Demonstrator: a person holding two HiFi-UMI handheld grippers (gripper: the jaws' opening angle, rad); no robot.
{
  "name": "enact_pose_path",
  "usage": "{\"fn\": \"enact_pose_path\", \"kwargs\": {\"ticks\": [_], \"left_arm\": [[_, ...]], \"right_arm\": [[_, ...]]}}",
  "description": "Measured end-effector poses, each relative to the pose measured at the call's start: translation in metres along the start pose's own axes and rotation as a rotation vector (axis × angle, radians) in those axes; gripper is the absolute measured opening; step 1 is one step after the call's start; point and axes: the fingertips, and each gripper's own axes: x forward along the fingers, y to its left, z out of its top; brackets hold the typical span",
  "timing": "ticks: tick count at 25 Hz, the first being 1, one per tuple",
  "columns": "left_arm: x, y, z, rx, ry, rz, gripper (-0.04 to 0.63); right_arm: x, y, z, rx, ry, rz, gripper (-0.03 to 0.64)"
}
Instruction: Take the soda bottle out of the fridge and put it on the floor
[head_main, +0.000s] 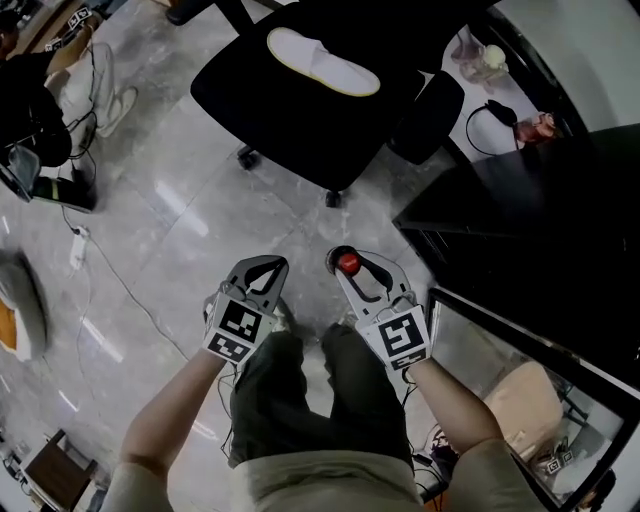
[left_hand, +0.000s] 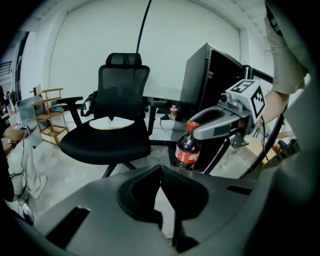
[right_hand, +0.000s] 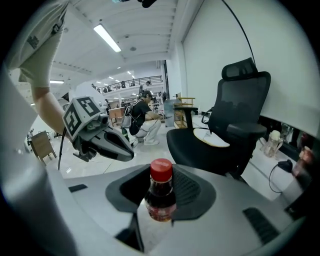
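Red-capped dark plastic soda bottle (right_hand: 160, 194) clamped in right gripper (head_main: 349, 267).
Left gripper (left_hand: 161, 172) empty, jaws together, just left.

Floor (head_main: 200, 200): glossy grey marble-look tile, ceiling lights reflecting in it. Black mesh office chair (head_main: 300, 110) on castors at the far side, white slipper (head_main: 322, 60) lying on its seat. Plain white wall (left_hand: 100, 60) behind the chair. Small wooden shelf (left_hand: 49, 115) far left of it. White cable (head_main: 120, 285) trailing across the floor at left. Open hall beyond, strip lights (right_hand: 107, 37) on the ceiling.
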Motion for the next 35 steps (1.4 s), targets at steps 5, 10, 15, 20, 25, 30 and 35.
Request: {"fn": "enact_pose_path", "kwargs": {"ticks": [5,10,15,20,25,30,35], "left_arm": [[0.058,0.020,-0.053,0.037,-0.031,-0.024,0.006],[0.099,0.039,-0.098,-0.004,-0.021,-0.049,0.006],[0.149,0.052,-0.144,0.026,-0.016,-0.059,0.006],[0.191,0.069,-0.182,0.023,-0.033,-0.065,0.006],[0.221,0.079,-0.217,0.010,-0.053,-0.082,0.006],[0.249,0.077,-0.253,0.042,-0.038,-0.116,0.006],[0.280,0.073,-0.289,0.029,-0.011,-0.138,0.006]], "right_arm": [[0.060,-0.008,-0.064,-0.020,0.017,0.023,0.110],[0.106,-0.010,-0.102,-0.048,0.044,0.047,0.110],[0.151,-0.015,-0.154,-0.076,0.055,0.075,0.110],[0.197,-0.018,-0.204,-0.097,0.060,0.093,0.110],[0.235,-0.018,-0.250,-0.097,0.068,0.091,0.110],[0.263,-0.019,-0.290,-0.094,0.073,0.094,0.110],[0.286,-0.019,-0.326,-0.099,0.090,0.114,0.110]]}}
